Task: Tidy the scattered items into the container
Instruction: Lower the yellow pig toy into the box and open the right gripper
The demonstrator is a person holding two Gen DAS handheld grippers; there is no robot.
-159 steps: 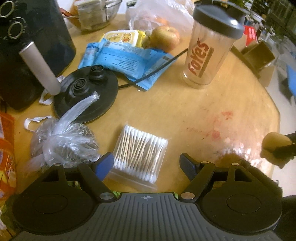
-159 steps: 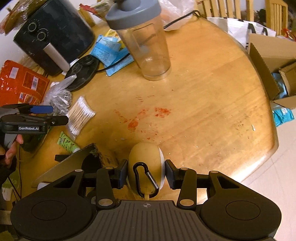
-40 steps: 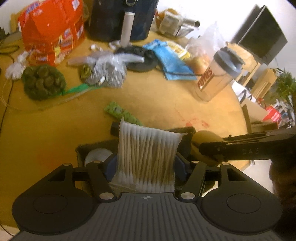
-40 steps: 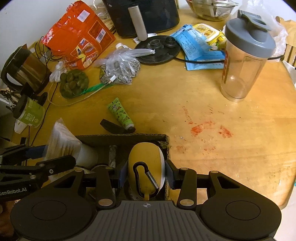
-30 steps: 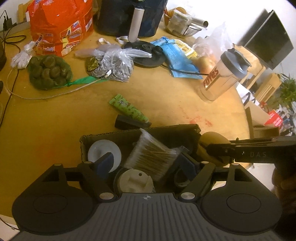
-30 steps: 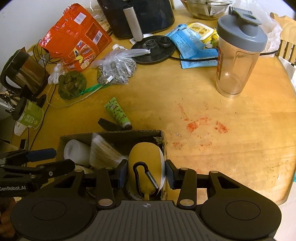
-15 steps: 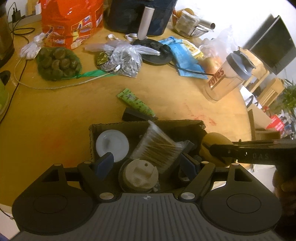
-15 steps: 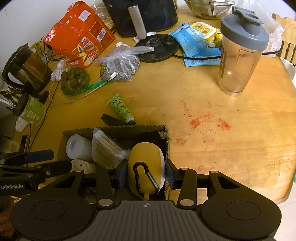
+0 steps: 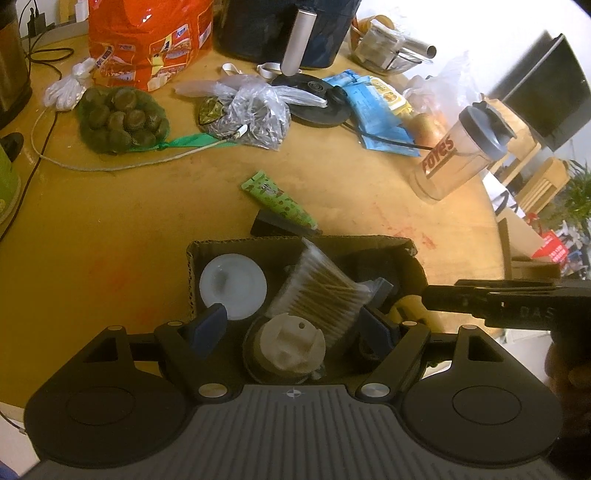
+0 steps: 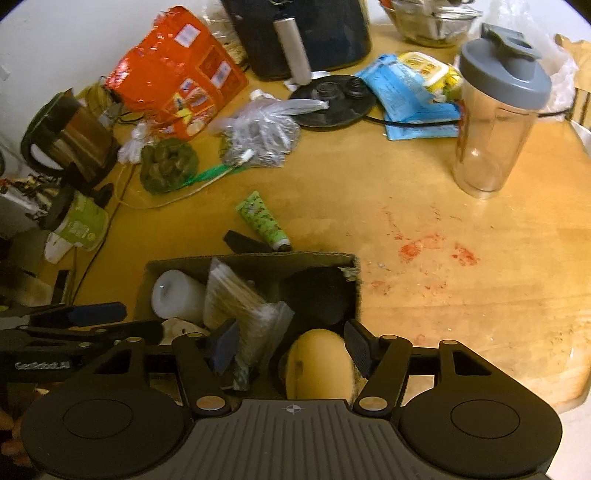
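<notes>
A cardboard box (image 9: 295, 242) (image 10: 258, 259) sits at the near table edge. In it lie a pack of cotton swabs (image 9: 319, 291) (image 10: 240, 302), a white lid (image 9: 232, 286), a white roll (image 10: 177, 299) and a beige cap (image 9: 284, 349). My left gripper (image 9: 291, 328) is open and empty above the box. My right gripper (image 10: 290, 347) is open; the yellow pouch (image 10: 319, 365) (image 9: 404, 308) sits blurred between its spread fingers, over the box's right end. A green tube (image 9: 279, 199) (image 10: 262, 219) and a black clip (image 9: 279, 227) (image 10: 245, 242) lie on the table beyond the box.
Further back are a shaker bottle (image 9: 460, 151) (image 10: 496, 122), a clear bag (image 9: 255, 114), a green net of nuts (image 9: 118, 120), an orange snack bag (image 10: 177, 77), a black appliance (image 10: 306, 33), a kettle base (image 10: 332, 99) and blue packets (image 10: 410, 99).
My right gripper has opened and the yellow pouch has slipped down from its fingers toward the box. The swab pack, dropped by my left gripper a second ago, lies in the box.
</notes>
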